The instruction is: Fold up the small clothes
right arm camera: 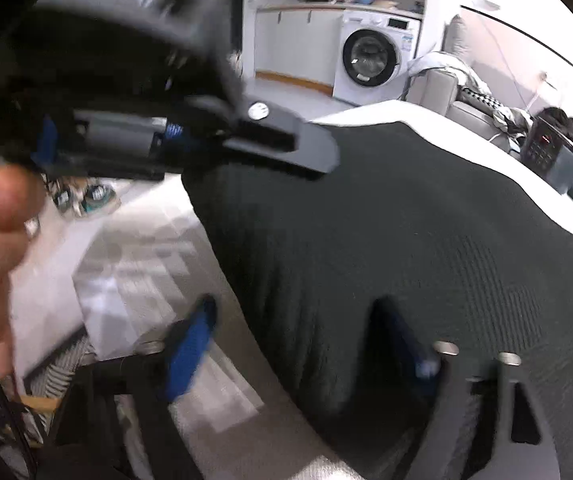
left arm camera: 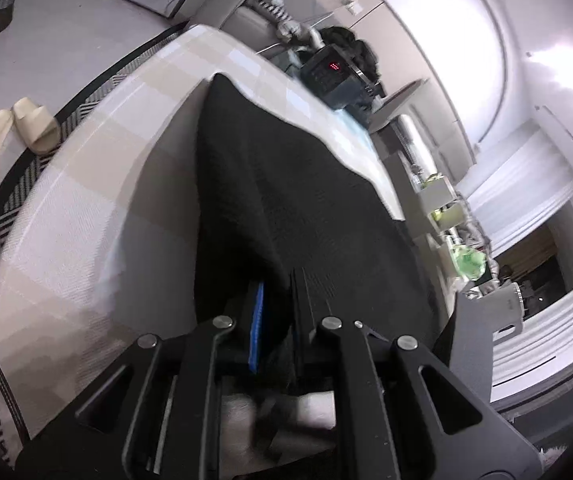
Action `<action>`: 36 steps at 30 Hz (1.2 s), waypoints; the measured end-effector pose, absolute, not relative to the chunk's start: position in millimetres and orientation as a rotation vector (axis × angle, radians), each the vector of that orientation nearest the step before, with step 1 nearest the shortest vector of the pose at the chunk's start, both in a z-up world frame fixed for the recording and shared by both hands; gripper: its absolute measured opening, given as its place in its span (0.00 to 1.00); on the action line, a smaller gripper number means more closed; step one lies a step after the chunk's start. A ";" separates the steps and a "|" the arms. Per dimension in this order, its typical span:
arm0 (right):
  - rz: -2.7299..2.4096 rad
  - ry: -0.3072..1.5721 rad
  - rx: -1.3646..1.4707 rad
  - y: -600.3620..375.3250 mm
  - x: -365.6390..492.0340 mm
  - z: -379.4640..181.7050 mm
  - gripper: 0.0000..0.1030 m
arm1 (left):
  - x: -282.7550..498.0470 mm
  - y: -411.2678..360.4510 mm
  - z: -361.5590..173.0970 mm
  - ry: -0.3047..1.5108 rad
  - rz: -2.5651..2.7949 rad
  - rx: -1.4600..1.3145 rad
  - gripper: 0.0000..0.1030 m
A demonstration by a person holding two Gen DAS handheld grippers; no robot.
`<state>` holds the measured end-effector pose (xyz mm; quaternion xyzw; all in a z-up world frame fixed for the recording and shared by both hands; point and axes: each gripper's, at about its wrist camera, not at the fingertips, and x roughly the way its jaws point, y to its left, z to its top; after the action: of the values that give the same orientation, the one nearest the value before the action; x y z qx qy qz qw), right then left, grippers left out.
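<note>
Black cloth (left arm camera: 286, 184) lies spread over the checked worktop (left arm camera: 86, 220), one end raised. My left tool (left arm camera: 274, 320) is pinched narrow on that raised edge, blue pad against the fabric; I judge this keeps the corner off the surface so the fold can be carried over. My right tool (right arm camera: 302, 344) is half open at the opposite edge: cloth sits between the fingers (right arm camera: 190, 344), not yet pinched as far as I can see. Both corners held should keep the fold line straight.
</note>
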<state>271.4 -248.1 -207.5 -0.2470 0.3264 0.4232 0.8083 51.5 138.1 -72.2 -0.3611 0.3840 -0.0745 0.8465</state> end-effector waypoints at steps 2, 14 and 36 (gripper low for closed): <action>0.891 0.702 -0.471 -255.2 280.5 -204.4 0.21 | 48.5 144.9 -73.7 0.817 -0.143 -0.777 0.26; 0.864 0.723 0.032 -314.4 315.7 -171.1 0.12 | 55.7 170.7 -90.1 0.744 -0.236 -1.035 0.80; 0.921 0.663 -0.114 -308.5 295.9 -175.2 0.11 | 207.9 152.6 -126.1 0.958 -0.251 -1.000 0.23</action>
<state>295.9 -308.5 -175.2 -0.0541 0.3140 0.4358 0.8418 207.9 152.6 -126.1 -0.4597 0.4406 -0.1155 0.7623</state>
